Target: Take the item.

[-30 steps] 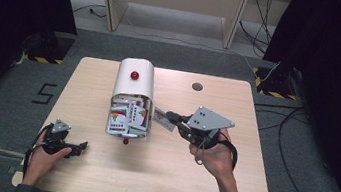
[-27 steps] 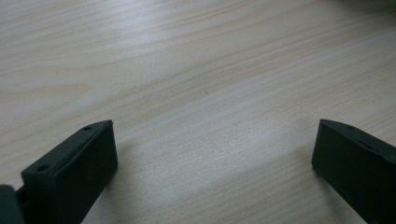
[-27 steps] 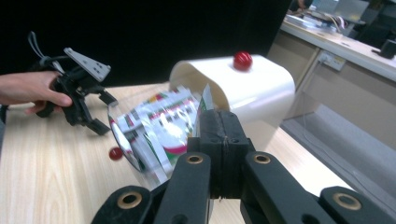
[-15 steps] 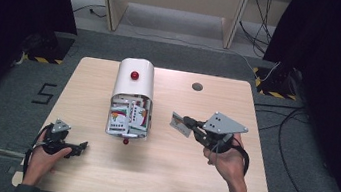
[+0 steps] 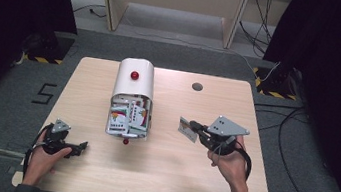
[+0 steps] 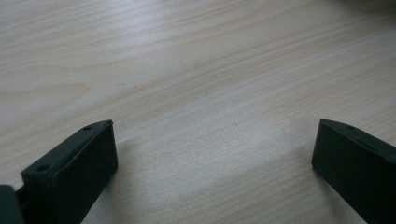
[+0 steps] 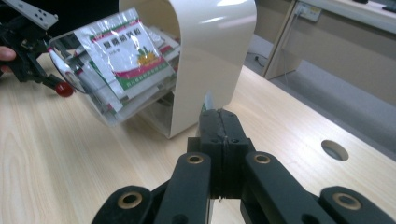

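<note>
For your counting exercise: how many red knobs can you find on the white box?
2: one knob on the box's curved top, one at the front of its clear drawer. Others may be hidden.

We see a pale wooden table with rounded corners and a fine lengthwise grain — its bare surface runs between the jaws in the left gripper view. A round cable hole sits toward the far right. Left of centre stands a cream arch-topped dispenser with a red knob on top; its clear drawer, full of printed sachets, opens toward the near edge and ends in a second red knob. At the near left a hand rests on the wood — the gripper it holds lies there too.
</note>
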A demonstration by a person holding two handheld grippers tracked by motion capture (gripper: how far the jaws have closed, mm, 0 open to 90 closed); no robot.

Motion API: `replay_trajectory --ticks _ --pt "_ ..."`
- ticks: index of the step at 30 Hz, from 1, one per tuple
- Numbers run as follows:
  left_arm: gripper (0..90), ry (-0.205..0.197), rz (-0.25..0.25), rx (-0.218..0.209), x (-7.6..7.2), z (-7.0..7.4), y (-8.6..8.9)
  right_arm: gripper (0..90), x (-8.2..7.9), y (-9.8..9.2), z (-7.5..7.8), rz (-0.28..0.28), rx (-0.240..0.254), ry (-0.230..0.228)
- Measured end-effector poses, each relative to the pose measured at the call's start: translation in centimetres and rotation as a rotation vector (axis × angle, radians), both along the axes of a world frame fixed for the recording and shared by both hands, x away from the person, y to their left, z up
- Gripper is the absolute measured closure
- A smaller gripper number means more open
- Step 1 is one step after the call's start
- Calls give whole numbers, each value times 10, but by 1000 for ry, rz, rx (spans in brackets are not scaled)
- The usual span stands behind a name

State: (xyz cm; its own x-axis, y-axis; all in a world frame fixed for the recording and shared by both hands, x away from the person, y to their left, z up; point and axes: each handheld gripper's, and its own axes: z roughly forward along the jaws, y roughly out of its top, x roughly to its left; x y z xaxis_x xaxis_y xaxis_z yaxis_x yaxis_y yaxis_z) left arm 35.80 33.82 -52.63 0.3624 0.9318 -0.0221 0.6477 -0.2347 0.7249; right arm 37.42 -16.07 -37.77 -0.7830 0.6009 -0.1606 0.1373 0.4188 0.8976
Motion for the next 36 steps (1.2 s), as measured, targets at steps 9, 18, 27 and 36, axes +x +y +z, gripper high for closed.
replay_trajectory --ticks 9,18,27,36 --pt "0 0 0 0 0 0 0 900 6 -2 -14 -19 -14 27" --pt "0 0 0 0 0 0 0 900 12 -5 -27 -38 -5 56" --pt "0 0 1 0 0 0 0 900 14 -6 -33 -45 11 66" --pt "0 0 1 1 0 0 0 900 18 -3 -44 -45 32 86"
